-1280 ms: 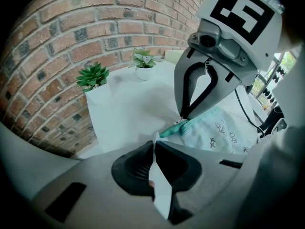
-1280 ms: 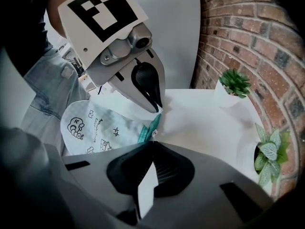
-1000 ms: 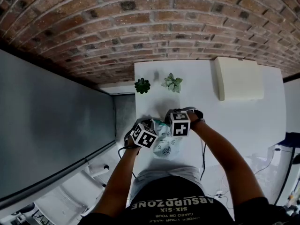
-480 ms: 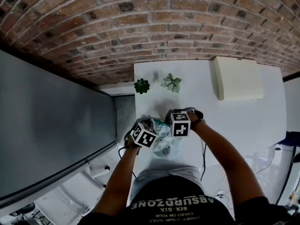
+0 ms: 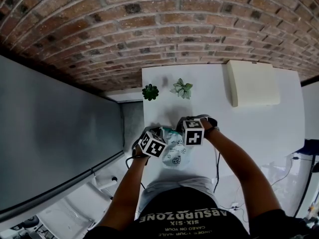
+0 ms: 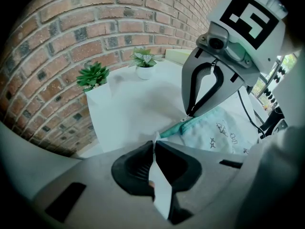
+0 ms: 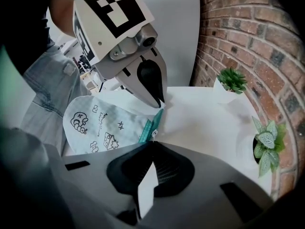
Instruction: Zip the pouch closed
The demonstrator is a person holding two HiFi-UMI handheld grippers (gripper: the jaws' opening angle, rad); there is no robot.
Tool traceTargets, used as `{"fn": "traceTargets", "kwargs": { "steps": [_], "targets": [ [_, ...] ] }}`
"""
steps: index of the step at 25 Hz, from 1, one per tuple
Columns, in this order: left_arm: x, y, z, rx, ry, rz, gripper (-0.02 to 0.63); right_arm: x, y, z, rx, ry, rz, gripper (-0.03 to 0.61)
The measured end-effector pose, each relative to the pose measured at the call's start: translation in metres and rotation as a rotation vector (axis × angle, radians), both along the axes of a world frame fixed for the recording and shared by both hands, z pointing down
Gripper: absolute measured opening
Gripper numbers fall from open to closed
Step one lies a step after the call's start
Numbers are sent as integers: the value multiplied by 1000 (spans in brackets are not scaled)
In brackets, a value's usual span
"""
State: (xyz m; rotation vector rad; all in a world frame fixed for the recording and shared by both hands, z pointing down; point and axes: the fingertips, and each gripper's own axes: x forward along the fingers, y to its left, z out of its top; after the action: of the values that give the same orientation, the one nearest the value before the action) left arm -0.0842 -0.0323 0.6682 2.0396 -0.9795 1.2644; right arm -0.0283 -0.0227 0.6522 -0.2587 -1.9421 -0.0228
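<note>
The pouch is laid flat on the white desk, close to the desk's near edge, with its rounded, printed body turned towards the person. The teal zip is carried along the pouch's far edge and is run across the desk from left to right, between the two claws. The body looks about as deep as it is wide, so no long axis can be firmly told.

The pouch's left end is pinched in the left claw, whose jaws are drawn almost together on a tip of white fabric. At the pouch's right end the right claw is set on the zip. Its jaws are closed to a narrow slit, and the small metal pull is seen right at their tips.

Well beyond the pouch a dark plant and a pale plant are stood side by side. A cream box is placed to the pouch's far right. Behind all of these a brick wall is seen.
</note>
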Motion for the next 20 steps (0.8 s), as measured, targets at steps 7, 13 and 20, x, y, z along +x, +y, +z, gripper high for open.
{"fn": "traceTargets", "kwargs": {
  "steps": [7, 13, 20],
  "targets": [
    [-1, 0, 0, 4, 0, -3, 18, 1, 1, 0, 3, 1, 0, 0],
    [0, 0, -1, -1, 0, -6, 18, 5, 2, 1, 1, 10, -2, 0],
    [-4, -1, 2, 6, -17, -9, 18, 8, 3, 1, 0, 2, 13, 0]
  ]
}}
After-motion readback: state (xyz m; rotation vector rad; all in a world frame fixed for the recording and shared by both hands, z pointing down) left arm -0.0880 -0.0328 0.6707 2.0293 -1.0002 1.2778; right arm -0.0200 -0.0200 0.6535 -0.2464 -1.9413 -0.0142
